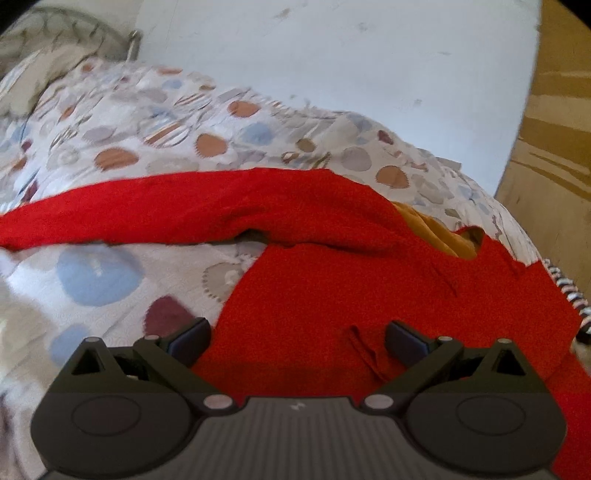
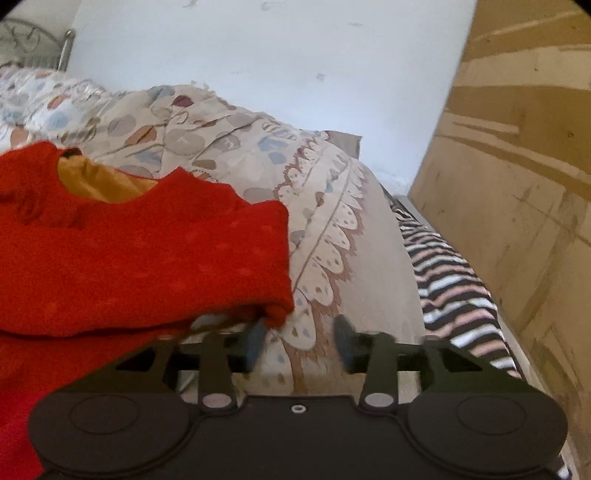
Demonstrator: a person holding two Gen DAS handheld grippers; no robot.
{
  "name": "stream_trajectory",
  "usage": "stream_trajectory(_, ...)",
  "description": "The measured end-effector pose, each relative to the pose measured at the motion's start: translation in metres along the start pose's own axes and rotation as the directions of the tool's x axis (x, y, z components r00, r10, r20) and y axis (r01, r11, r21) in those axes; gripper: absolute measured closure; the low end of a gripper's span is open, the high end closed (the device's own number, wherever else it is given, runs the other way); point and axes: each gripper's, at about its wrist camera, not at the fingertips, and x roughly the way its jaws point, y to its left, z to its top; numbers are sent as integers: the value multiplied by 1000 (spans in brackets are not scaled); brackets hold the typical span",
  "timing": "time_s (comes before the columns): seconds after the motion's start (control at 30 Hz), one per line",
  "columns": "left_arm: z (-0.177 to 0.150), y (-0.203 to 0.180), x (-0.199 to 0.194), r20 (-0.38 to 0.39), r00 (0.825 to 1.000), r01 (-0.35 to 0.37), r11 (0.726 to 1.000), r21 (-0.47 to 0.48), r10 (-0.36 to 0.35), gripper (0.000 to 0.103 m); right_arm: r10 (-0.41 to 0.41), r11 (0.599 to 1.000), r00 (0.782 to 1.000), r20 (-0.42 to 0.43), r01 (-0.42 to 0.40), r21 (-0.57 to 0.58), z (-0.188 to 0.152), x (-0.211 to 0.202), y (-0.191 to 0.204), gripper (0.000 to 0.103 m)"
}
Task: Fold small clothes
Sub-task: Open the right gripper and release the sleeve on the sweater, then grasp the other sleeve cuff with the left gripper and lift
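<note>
A small red knit top (image 1: 332,295) with a mustard lining (image 1: 436,229) at its neck lies on the patterned bedspread (image 1: 110,122). One sleeve (image 1: 129,210) stretches out to the left. My left gripper (image 1: 299,336) hovers over the top's body, jaws wide apart, with cloth lying below them and nothing pinched. In the right wrist view the red top (image 2: 147,258) fills the left side, its neck lining (image 2: 96,181) facing away. My right gripper (image 2: 301,336) is open. The corner of the red cloth (image 2: 279,314) hangs just at the left fingertip (image 2: 256,338), and bedspread (image 2: 351,229) shows between the fingers.
A white wall (image 1: 332,74) runs behind the bed, with a metal headboard (image 1: 55,29) at the far left. A brown wooden panel (image 2: 517,184) stands on the right. A black, white and pink striped cloth (image 2: 454,295) lies along the bed's right edge.
</note>
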Motion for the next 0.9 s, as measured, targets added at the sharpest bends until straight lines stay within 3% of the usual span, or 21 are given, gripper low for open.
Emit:
stream_trajectory(0.17,22,16,-39,35,999,-11,1000,10,11,0,55,994,997,49,-60,91,2,-51,3,4)
stream_trajectory(0.2,28,21,-48,49,998,-32,999,24,31,0,75,991,995,61,-81,108,2,-61,5,0)
stream_trajectory(0.37,52,57,-71,51,983,-180,983,31,178,0,167,969,982,86,-180,167,-2,-102,35,1)
stream_trajectory(0.53,65,127,-87,2,969,-246,967,-71,247,0,301,919,948,106,-318,233,-14,-133,70,0)
stream_trajectory(0.63,66,173,-93,-5,954,-298,944,-140,300,0,319,912,940,124,-340,228,-22,-147,94,0)
stream_trajectory(0.8,59,247,-91,0,949,-301,906,-298,316,0,308,935,943,124,-325,144,-30,-158,128,0)
stream_trajectory(0.9,53,284,-86,5,960,-254,878,-406,280,0,303,947,947,104,-312,78,-38,-154,146,0)
